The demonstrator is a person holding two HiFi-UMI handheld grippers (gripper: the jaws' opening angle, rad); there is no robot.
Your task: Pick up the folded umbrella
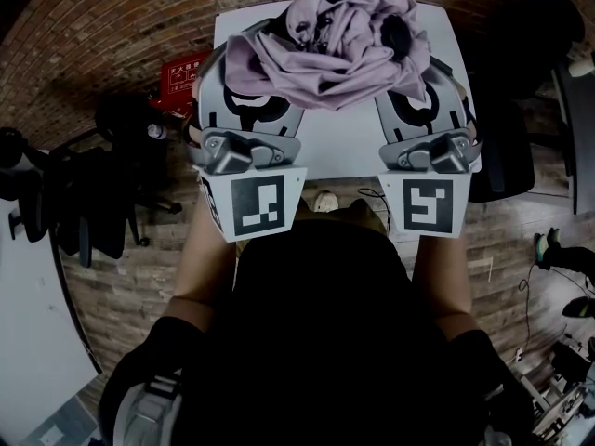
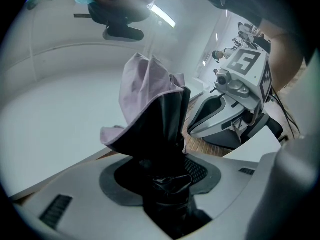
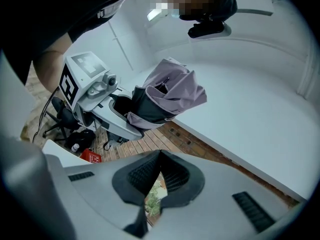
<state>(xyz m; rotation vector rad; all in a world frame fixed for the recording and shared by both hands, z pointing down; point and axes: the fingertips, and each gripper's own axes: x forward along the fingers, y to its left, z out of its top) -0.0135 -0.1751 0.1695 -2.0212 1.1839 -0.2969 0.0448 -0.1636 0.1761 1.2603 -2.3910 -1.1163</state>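
**A:** Status on the left tool (image 2: pixel 167 180)?

**B:** It's clamped on the umbrella (image 1: pixel 335 40). The jaws pinch a black wad of it, lining or strap, can't tell which. The lilac canopy bunches up and out from the tool's nose, with the black inner side facing the camera. The grip is low on the bundle, so I'd guess the loose fabric flops over the top for that reason.

**A:** Is it off the worktop (image 1: pixel 339 142)?

**B:** Looks like it. The bundle hangs at the left tool's tip, and the right gripper view shows floor planks under it. The worktop lies ahead of and below both tools.

**A:** Right tool (image 3: pixel 159 156)?

**B:** Its jaws meet at the tips with nothing between them, and only a plant shows through the slit lower down. The umbrella sits up and to the left of its nose, apart from it. From the head view the fabric overlaps both tools, but only the left one carries it. My read is that the right tool is parked beside it as a spare hand.

**A:** Any readable text?

**B:** There's a red box (image 1: pixel 184 72) on the floor left of the left tool, with pale characters too small to read. The marker cubes (image 1: pixel 256 204) carry black-and-white square codes only, no words. No brand shows on the umbrella.
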